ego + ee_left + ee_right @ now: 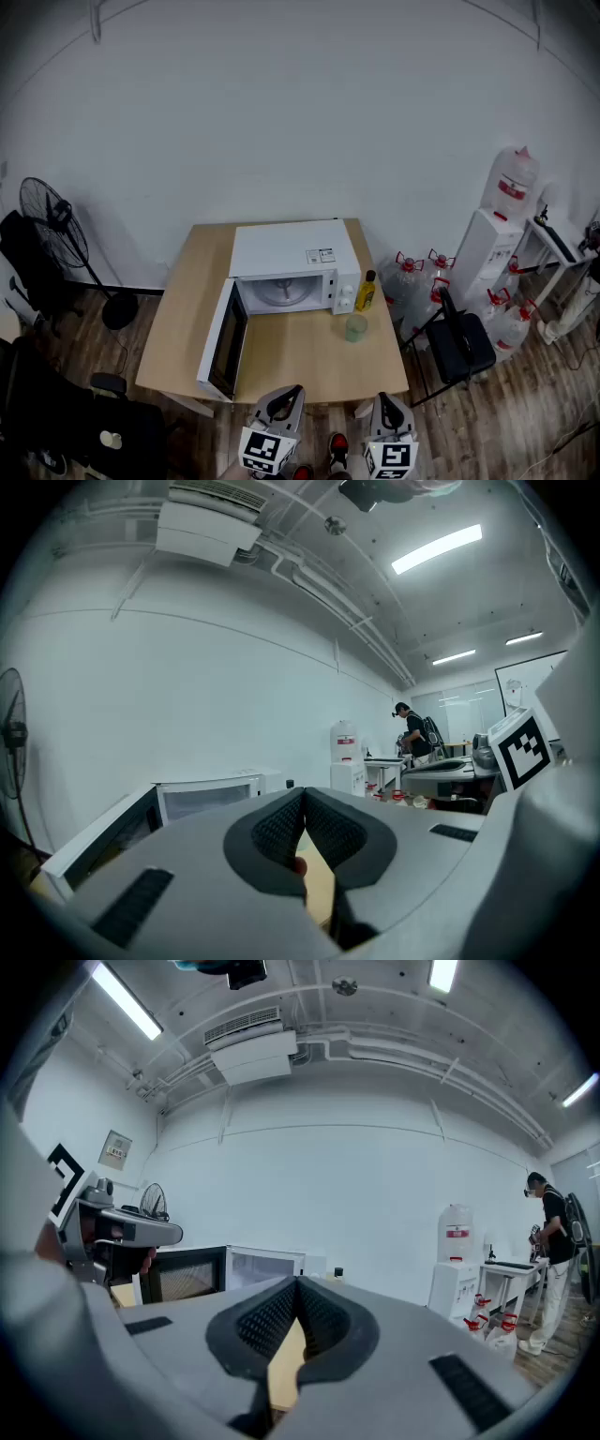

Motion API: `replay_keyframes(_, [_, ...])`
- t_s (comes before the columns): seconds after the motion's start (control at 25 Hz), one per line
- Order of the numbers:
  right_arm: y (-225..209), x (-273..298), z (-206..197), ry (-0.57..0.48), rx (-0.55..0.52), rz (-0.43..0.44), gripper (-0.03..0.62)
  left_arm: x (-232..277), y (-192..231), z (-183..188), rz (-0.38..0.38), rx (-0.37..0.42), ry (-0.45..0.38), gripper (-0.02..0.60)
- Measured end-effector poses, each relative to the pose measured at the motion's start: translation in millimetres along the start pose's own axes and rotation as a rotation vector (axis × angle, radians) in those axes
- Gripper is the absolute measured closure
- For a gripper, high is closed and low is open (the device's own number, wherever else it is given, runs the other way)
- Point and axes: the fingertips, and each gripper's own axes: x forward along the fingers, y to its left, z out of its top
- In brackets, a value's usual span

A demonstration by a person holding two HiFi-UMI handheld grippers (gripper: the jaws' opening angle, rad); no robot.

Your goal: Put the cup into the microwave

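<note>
Your left tool, right tool clenched, empty. Open right tool; approach cup ahead-left, grasp mid-wall, keep upright.

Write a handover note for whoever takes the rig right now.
Left tool: shut, empty, at the near edge of the table.
Right tool: shut, empty, beside it.
Cup: upright on the table, to the right of the microwave, in front of the yellow bottle.
Done: the microwave door is wide open.
Left: grasp the cup and set it inside.
</note>
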Motion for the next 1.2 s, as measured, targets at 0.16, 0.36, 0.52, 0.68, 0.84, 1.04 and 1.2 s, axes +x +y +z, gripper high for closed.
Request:
replay_keyframes(0.16, [0.3,1.6,2.5,-0.009,0.012,0.000,0.577,0.8,0.7,-1.0,-0.005,-0.005,0.011,0.558])
replay_keyframes(0.36, [2.4,5.6,3.1,-0.012,0.024,0.004,0.577,1.1,5.0,-0.5,0.001,-0.006,0.008,0.558])
replay_keyframes(0.52, [2.7,12.7,2.5,-0.007,0.021,0.004,0.577,4.5,10.5,-0.4,0.004,-0.007,0.005,0.558])
replay_keyframes(0.68, [0.6,25.0,2.4,0.002,0.010,0.013,0.577,13.6,17.1,-1.2,0.010,-0.009,0.010,0.558])
replay_keyframes(0.84, [-10.0,46.9,0.3,0.010,0.007,0.023,0.577,33.2,25.1,-1.3,0.030,-0.008,0.011,0.558])
replay_keyframes(1.04, [-31.4,95.0,-6.6,0.020,0.019,0.053,0.577,76.5,36.6,-7.2,0.057,-0.016,0.039,0.558])
replay_keyframes(1.2, [-46.4,141.6,-14.4,0.039,0.018,0.111,0.577,114.0,51.9,-7.7,0.109,-0.031,0.064,0.558])
